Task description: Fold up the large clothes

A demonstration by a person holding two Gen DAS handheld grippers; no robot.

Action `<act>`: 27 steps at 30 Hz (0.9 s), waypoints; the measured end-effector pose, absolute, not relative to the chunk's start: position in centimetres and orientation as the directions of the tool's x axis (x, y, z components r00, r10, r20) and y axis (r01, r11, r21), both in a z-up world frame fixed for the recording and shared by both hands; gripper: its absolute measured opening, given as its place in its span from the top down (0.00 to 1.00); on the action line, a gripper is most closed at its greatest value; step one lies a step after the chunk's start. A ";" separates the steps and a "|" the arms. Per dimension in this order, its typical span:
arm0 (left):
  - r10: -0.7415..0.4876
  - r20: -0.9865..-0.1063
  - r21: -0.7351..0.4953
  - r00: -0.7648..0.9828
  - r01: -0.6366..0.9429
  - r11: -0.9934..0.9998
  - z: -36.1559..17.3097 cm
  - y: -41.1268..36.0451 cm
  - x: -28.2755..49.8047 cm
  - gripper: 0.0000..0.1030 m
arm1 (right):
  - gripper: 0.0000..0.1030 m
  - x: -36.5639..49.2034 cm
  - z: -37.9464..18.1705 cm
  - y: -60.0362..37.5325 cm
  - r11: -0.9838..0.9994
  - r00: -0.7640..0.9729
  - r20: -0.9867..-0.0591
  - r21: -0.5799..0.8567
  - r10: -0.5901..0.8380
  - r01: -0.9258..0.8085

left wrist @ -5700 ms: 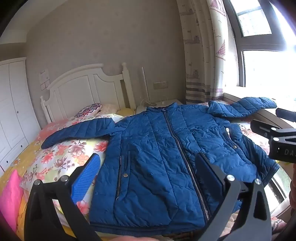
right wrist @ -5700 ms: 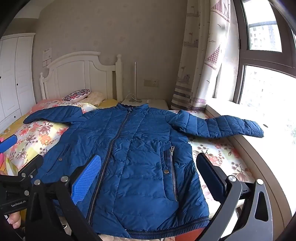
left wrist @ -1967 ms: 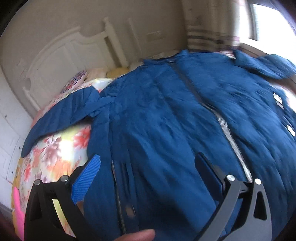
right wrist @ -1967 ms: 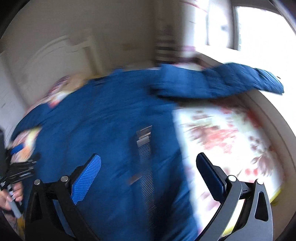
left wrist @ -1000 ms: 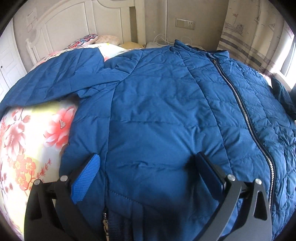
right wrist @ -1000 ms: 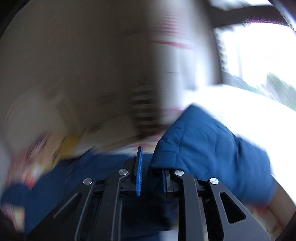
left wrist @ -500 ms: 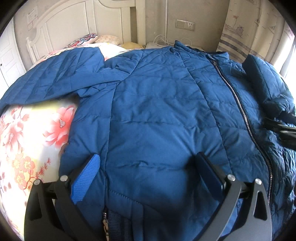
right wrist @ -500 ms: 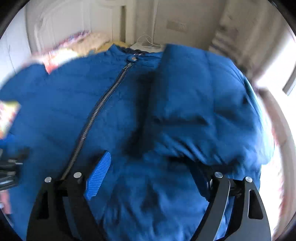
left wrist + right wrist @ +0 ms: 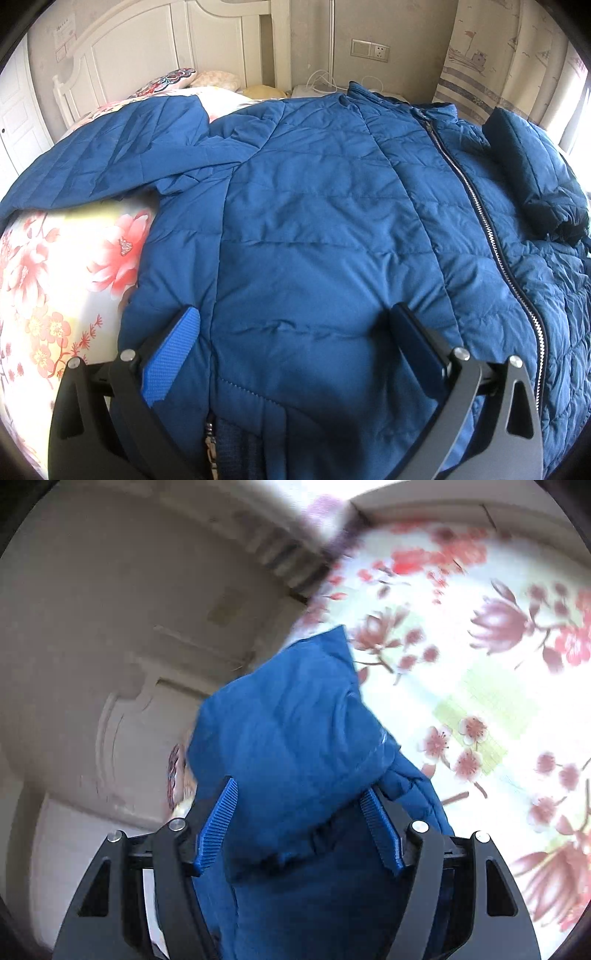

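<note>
A large blue quilted jacket [image 9: 314, 229] lies front up on the flowered bed, zipper [image 9: 480, 218] closed. Its left sleeve [image 9: 103, 162] stretches out to the left. Its right sleeve [image 9: 528, 170] lies folded over the chest at the far right. My left gripper [image 9: 295, 332] is open, its fingers pressed on the jacket's lower left front. In the tilted, blurred right wrist view, my right gripper [image 9: 299, 812] is partly open, with a bunched fold of the jacket [image 9: 291, 738] between its blue pads [image 9: 218, 827].
The flowered bedsheet [image 9: 55, 280] shows left of the jacket and in the right wrist view [image 9: 498, 672]. A white headboard [image 9: 166, 48], pillows [image 9: 207, 77], a wall socket [image 9: 369, 50] and a curtain [image 9: 491, 55] stand behind the bed.
The right gripper has swung round and tilted, now showing the sheet with jacket fabric between its pads. The folded right sleeve has settled on the chest. The left gripper has stayed put.
</note>
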State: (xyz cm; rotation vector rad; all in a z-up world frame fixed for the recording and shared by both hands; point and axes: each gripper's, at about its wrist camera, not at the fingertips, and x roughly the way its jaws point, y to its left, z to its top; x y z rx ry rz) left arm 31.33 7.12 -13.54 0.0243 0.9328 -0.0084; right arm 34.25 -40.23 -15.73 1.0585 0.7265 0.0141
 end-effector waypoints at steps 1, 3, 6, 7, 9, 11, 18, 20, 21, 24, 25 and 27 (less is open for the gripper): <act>0.003 -0.803 0.017 0.596 0.018 1.000 -13.5 7.1 31.3 0.02 | 0.34 35.0 -15.8 -40.4 0.492 0.771 -0.536 0.803 0.344 0.338; 0.004 -0.803 0.018 0.596 0.018 1.000 -13.5 7.1 31.3 0.02 | 0.48 35.6 -15.2 -39.7 0.504 0.780 -0.542 0.791 0.313 0.347; 0.004 -0.803 0.018 0.596 0.018 1.000 -13.5 7.1 31.3 0.02 | 0.67 36.1 -12.5 -36.3 0.636 0.806 -0.560 0.697 0.193 0.332; 0.005 -0.803 0.020 0.596 0.017 1.000 -13.5 7.1 31.3 0.02 | 0.69 36.4 -10.5 -34.1 0.743 0.817 -0.563 0.598 0.123 0.300; 0.007 -0.803 0.021 0.596 0.017 1.000 -13.5 7.1 31.3 0.02 | 0.70 35.2 -7.4 -29.0 0.885 0.847 -0.530 0.413 0.042 0.214; 0.006 -0.803 0.020 0.596 0.018 1.000 -13.5 7.1 31.2 0.02 | 0.71 34.9 -4.9 -23.5 0.975 0.874 -0.485 0.179 -0.028 0.130; -0.003 -0.802 0.009 0.597 0.017 1.000 -13.5 7.2 31.1 0.02 | 0.53 34.5 -5.3 -7.5 0.940 0.813 -0.548 -0.130 0.197 -0.315; -0.008 -0.802 0.002 0.598 0.017 1.000 -13.5 7.2 31.1 0.02 | 0.43 34.6 -6.3 -8.1 0.939 0.784 -0.566 -0.050 0.254 -0.340; -0.011 -0.801 -0.001 0.598 0.017 1.000 -13.4 7.3 31.0 0.02 | 0.40 34.7 -6.7 -9.0 0.945 0.783 -0.566 -0.022 0.258 -0.327; -0.011 -0.801 -0.002 0.598 0.017 1.000 -13.4 7.4 31.0 0.02 | 0.40 31.9 -6.8 -14.4 0.955 0.791 -0.535 0.171 0.298 -0.244; -0.012 -0.801 -0.002 0.598 0.017 1.000 -13.4 7.4 31.0 0.02 | 0.39 30.5 -7.0 -17.2 0.950 0.807 -0.511 0.245 0.296 -0.193; -0.010 -0.801 0.000 0.598 0.016 1.000 -13.4 7.3 31.0 0.02 | 0.39 28.9 -8.1 -23.0 0.933 0.840 -0.491 0.356 0.232 -0.050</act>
